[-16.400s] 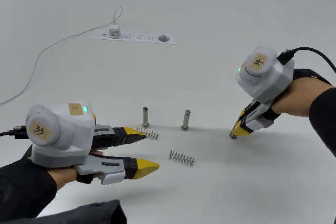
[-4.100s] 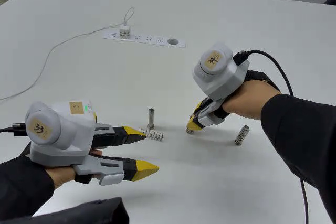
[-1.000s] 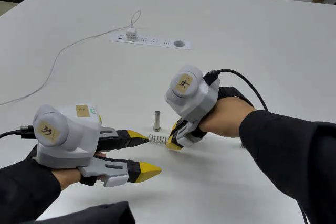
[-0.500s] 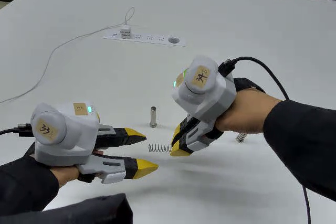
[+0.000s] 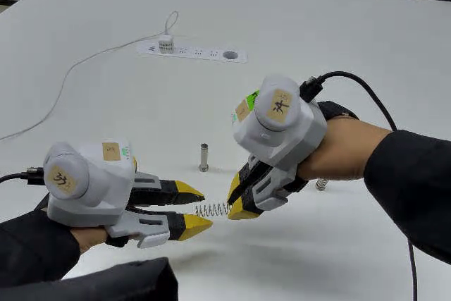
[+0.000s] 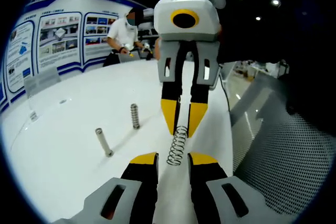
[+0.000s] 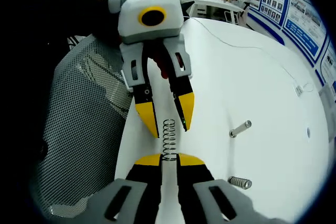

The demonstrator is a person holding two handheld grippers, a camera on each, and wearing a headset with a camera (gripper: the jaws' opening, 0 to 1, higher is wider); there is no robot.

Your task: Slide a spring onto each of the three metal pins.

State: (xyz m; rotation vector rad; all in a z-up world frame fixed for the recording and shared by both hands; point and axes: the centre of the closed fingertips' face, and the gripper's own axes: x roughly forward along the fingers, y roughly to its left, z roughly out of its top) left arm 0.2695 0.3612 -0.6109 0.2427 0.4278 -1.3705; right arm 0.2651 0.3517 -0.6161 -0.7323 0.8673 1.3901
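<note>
My right gripper is shut on one end of a small steel spring and holds it level above the white table. The spring's free end reaches between the jaws of my left gripper, which stand open around it. One bare metal pin stands upright behind the spring. A second pin wearing a spring stands farther right, partly hidden by the right hand.
A white power strip with a plug and a long cable lies at the back of the table. A mesh chair back sits beside the table's edge. People stand far off in the room.
The right gripper has lifted the spring from the table and carried it left, so its free end now lies between the left gripper's jaws. The left gripper has barely moved.
</note>
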